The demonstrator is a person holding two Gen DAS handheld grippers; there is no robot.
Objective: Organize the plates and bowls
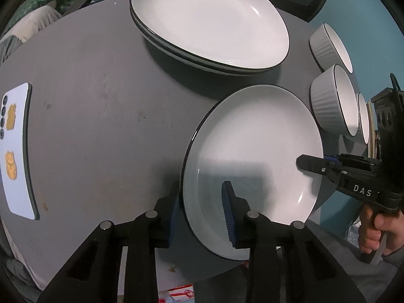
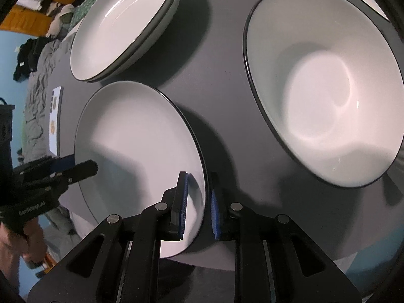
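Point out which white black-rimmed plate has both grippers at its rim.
The single white black-rimmed plate nearest the table edge, straddled by left gripper and right gripper. The other plates sit stacked behind, untouched.

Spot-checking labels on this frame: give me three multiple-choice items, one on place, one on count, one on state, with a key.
1. Where does the phone lie?
A. on the grey table
B. in a bowl
C. on the plate stack

2. How many plates are in the stack?
A. one
B. three
C. six

3. How is the single plate handled?
A. untouched
B. left gripper alone
C. both grippers straddle its rim

Key: 1 A, it lies flat on the table by the edge; 2 B, three dark rims show; 3 C, the right gripper straddles the opposite rim.
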